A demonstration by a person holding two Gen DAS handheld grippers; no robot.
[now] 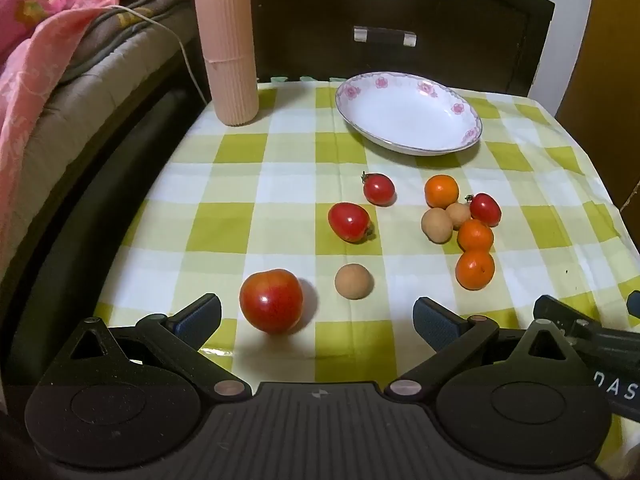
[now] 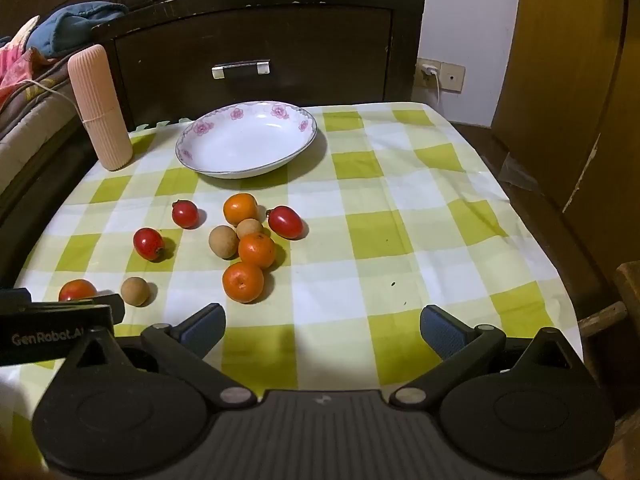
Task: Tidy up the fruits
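Fruits lie loose on the green-checked tablecloth (image 1: 280, 152): a big red tomato (image 1: 271, 301), a tan longan (image 1: 354, 281), small red tomatoes (image 1: 349, 221) (image 1: 378, 188), and a cluster of oranges (image 1: 475, 269) and longans (image 1: 436, 225). An empty white floral plate (image 1: 408, 114) stands behind them; it also shows in the right wrist view (image 2: 246, 139). My left gripper (image 1: 316, 320) is open and empty, just short of the big tomato. My right gripper (image 2: 322, 330) is open and empty, in front of the nearest orange (image 2: 243, 282).
A tall pink ribbed container (image 1: 230, 48) stands at the table's back left. A dark wooden cabinet (image 2: 260, 40) is behind the table. A bed with blankets (image 1: 52, 60) lies to the left. A wooden wardrobe (image 2: 580, 80) is on the right.
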